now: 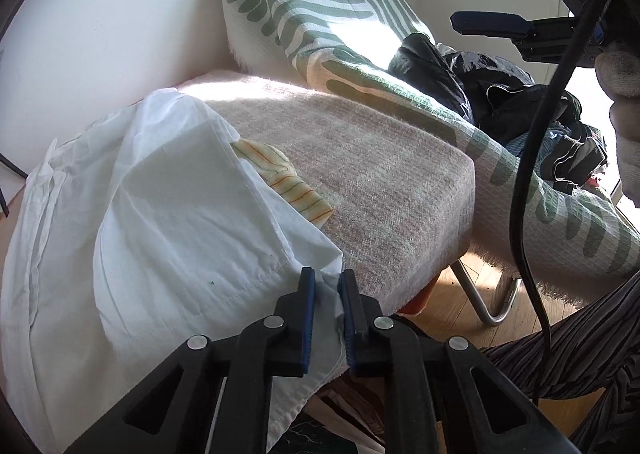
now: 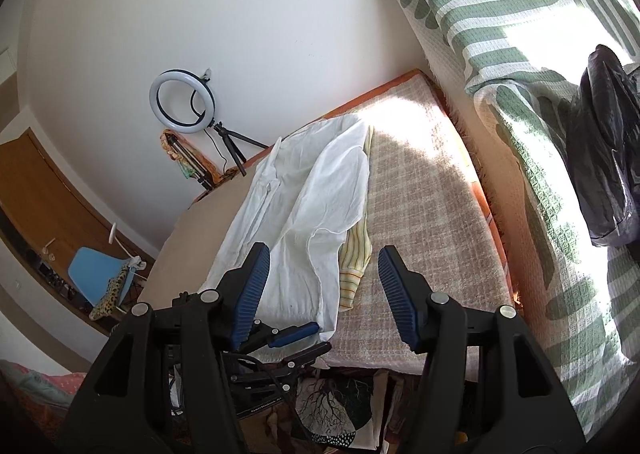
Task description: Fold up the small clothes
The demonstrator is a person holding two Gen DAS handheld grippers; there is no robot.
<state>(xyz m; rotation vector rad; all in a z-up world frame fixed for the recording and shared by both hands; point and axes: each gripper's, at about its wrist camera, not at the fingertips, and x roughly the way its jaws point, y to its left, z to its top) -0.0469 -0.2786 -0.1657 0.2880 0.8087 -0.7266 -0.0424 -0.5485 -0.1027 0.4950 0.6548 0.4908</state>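
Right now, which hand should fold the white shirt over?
Probably the left. The left gripper is shut on the near corner of the white shirt, ready to carry it. The right gripper hangs above the bed, jaws open, holding nothing.

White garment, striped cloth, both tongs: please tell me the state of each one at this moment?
White garment: spread on the bed, partly folded, near corner pinched.
Striped cloth: flat, mostly covered by the white garment.
Left tongs: shut on the white garment's corner.
Right tongs: open, empty, above the bed.
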